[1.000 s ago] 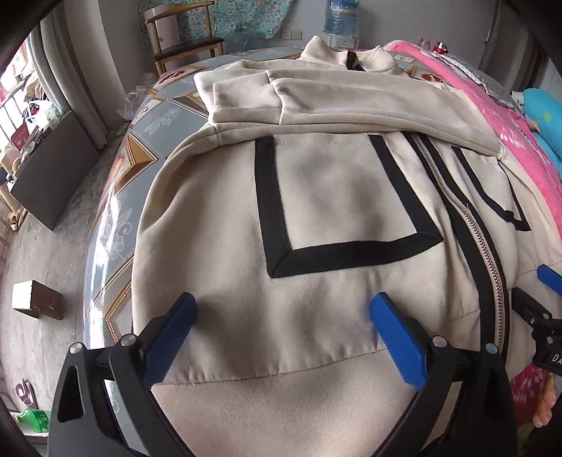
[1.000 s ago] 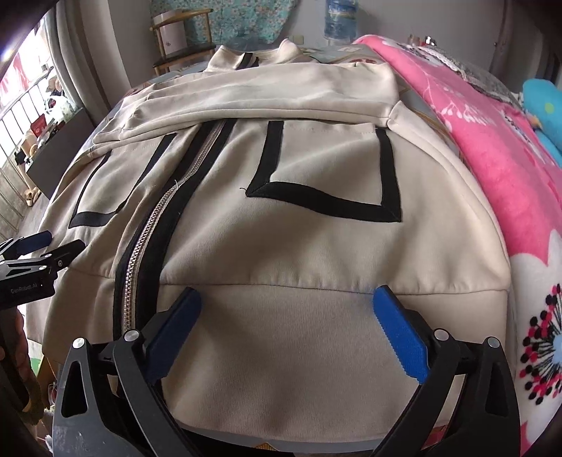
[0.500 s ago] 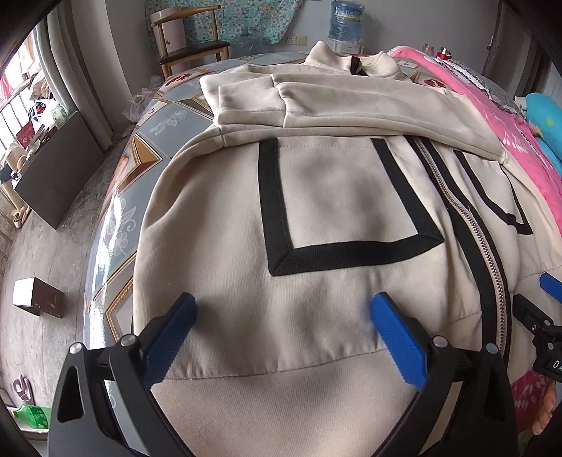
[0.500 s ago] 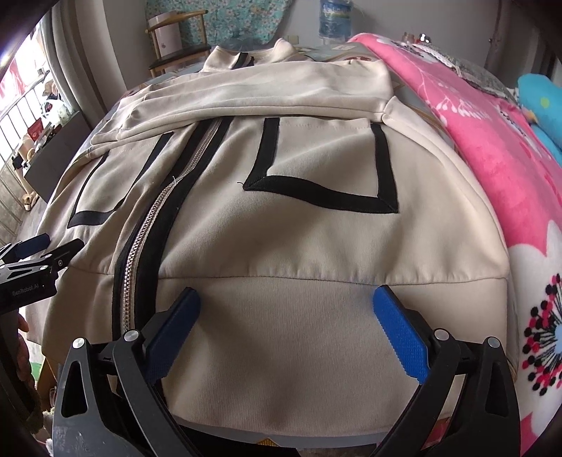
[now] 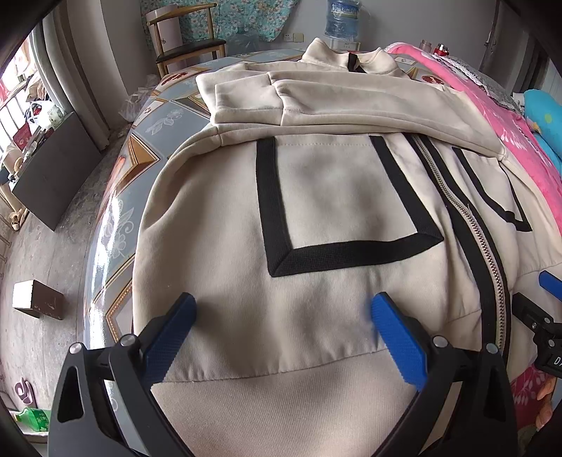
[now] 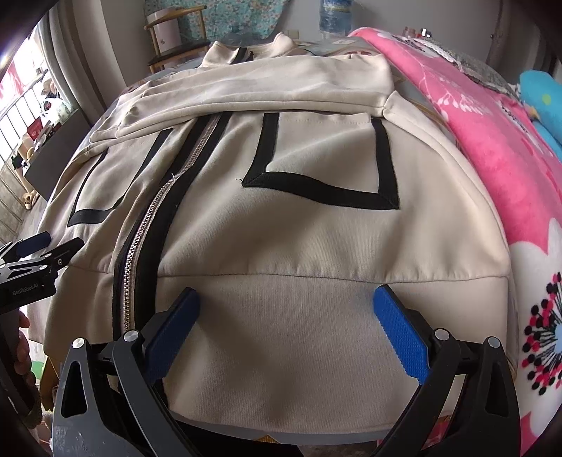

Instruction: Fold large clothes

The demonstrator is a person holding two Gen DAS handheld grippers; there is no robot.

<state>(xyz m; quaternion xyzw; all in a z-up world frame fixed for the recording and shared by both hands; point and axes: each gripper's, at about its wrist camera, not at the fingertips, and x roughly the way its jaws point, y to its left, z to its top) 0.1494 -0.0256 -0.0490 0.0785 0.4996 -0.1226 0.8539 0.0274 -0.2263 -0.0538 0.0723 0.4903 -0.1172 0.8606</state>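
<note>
A cream zip-up jacket [image 5: 326, 197] with black trim and square pocket outlines lies front-up on a patterned table [image 5: 123, 218]. Both sleeves are folded across its chest [image 5: 316, 102]. My left gripper [image 5: 281, 313] hovers open over the left part of the hem band, blue pads wide apart, nothing between them. In the right wrist view the same jacket [image 6: 298, 228] fills the frame, and my right gripper [image 6: 286, 306] stands open over the hem band to the right of the zipper [image 6: 147, 228]. Each gripper shows at the edge of the other's view.
A pink floral blanket [image 6: 491, 151] lies along the jacket's right side, with a blue cushion [image 6: 541, 95] beyond it. A wooden chair [image 5: 186, 45] and a water bottle [image 5: 340, 17] stand past the table's far end. A small box [image 5: 35, 298] sits on the floor at left.
Both grippers have crept slightly forward over the hem, the left more so. Neither has opened further or closed, and the jacket lies as before.
</note>
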